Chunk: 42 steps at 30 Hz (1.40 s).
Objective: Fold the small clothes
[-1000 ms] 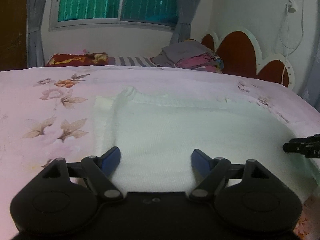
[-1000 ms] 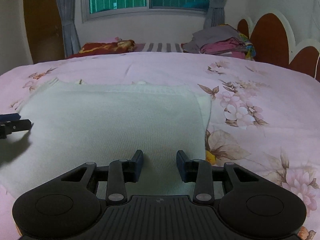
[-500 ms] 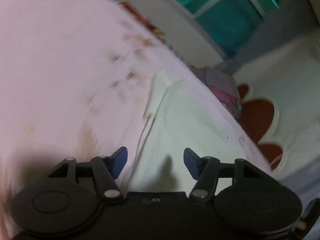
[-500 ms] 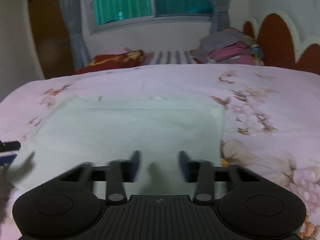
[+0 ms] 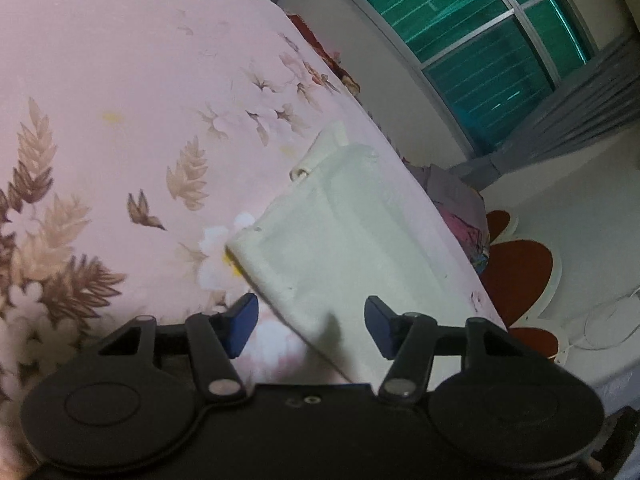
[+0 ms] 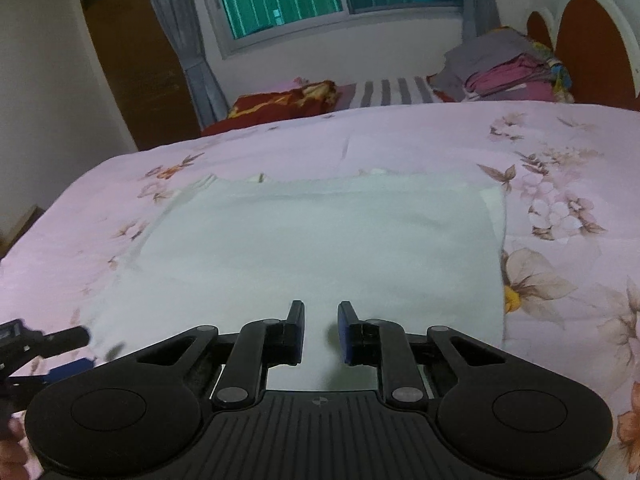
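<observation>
A white knitted garment [image 6: 320, 240] lies flat on the pink flowered bedspread [image 6: 560, 152]. In the left wrist view, which is tilted, the garment [image 5: 352, 240] shows with its near left corner just ahead of my left gripper [image 5: 310, 326]. That gripper is open, its blue pads apart, with the garment's edge between them and nothing held. My right gripper [image 6: 320, 332] hovers over the garment's near edge with its jaws a narrow gap apart and empty. The left gripper also shows at the lower left of the right wrist view [image 6: 48, 354].
A pile of folded clothes [image 6: 504, 68] sits at the far right by the red and white headboard [image 6: 588, 36]. A red patterned pillow [image 6: 288, 98] and a striped sheet [image 6: 384, 90] lie at the far side under the window.
My left gripper has moved to the garment's left corner and rolled, so its view is tilted. My right gripper has pulled back and risen a little, and its jaws have narrowed slightly.
</observation>
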Motion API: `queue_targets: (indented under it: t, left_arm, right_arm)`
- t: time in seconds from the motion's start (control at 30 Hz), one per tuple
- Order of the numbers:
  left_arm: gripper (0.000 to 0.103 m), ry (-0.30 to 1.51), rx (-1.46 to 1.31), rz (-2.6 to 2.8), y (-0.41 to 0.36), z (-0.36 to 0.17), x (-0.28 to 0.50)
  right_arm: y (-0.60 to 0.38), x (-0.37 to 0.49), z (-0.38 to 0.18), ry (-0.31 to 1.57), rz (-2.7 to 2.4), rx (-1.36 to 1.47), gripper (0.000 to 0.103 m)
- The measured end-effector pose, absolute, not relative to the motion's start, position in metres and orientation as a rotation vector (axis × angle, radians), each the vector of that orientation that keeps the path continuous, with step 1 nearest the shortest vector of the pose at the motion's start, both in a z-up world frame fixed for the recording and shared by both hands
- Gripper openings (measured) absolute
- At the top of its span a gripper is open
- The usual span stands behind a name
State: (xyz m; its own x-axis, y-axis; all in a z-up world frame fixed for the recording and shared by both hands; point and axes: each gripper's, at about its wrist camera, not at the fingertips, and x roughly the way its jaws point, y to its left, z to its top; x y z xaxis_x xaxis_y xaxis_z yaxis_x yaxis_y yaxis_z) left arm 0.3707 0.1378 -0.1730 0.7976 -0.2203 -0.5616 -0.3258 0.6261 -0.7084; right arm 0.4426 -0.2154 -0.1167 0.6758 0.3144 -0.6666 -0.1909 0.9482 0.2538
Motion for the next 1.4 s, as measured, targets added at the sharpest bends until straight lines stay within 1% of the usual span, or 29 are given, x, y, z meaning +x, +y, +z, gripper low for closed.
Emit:
queue_targets:
  t: [0.27,0.43,0.5,0.67,0.73,0.8,0.83,0.87,0.9,0.93,1.17,1.3,1.33,1.4]
  left_arm:
    - [0.055,0.642,-0.924,0.065,0.131,-0.181,0.388]
    - [0.047,0.586,-0.995,0.061,0.134,-0.192,0.406]
    - [0.042,0.561,-1.024,0.061,0.135,-0.198,0.413]
    - [0.040,0.503,-1.056,0.059,0.131,-0.201,0.430]
    - [0.032,0.484,-1.085,0.077,0.136,-0.204,0.435]
    - [0.013,0.487,-1.126,0.097,0.141,-0.210,0.442]
    - [0.010,0.506,-1.129,0.102,0.143,-0.213,0.447]
    - [0.010,0.525,-1.117,0.101,0.143,-0.214,0.450]
    - [0.007,0.531,-1.099,0.088,0.143,-0.212,0.454]
    - [0.007,0.540,-1.084,0.083,0.143,-0.209,0.455]
    - [0.007,0.533,-0.973,0.033,0.137,-0.182,0.456]
    - [0.007,0.520,-0.859,-0.018,0.121,-0.155,0.459]
    - [0.007,0.519,-0.818,-0.037,0.115,-0.147,0.461]
    - [0.007,0.521,-0.725,-0.076,0.098,-0.130,0.464]
  right_arm:
    - [-0.195,0.441,-0.114,0.778,0.302,0.187,0.019]
    - [-0.182,0.452,-0.117,0.783,0.296,0.204,0.019]
    - [-0.177,0.461,-0.118,0.782,0.284,0.219,0.019]
    - [-0.163,0.483,-0.124,0.786,0.271,0.219,0.019]
    - [-0.159,0.491,-0.128,0.792,0.260,0.221,0.019]
    - [-0.157,0.499,-0.132,0.798,0.244,0.218,0.019]
    - [-0.156,0.501,-0.134,0.798,0.238,0.212,0.019]
    - [-0.154,0.503,-0.136,0.795,0.237,0.195,0.019]
    - [-0.151,0.505,-0.140,0.801,0.231,0.161,0.018]
    - [-0.147,0.507,-0.146,0.822,0.219,0.112,0.011]
    - [-0.130,0.505,-0.157,0.773,0.226,-0.090,0.006]
    - [-0.137,0.504,-0.159,0.771,0.243,-0.060,0.005]
    - [-0.142,0.504,-0.155,0.770,0.243,-0.018,0.000]
    - [-0.160,0.497,-0.143,0.728,0.237,0.099,0.000]
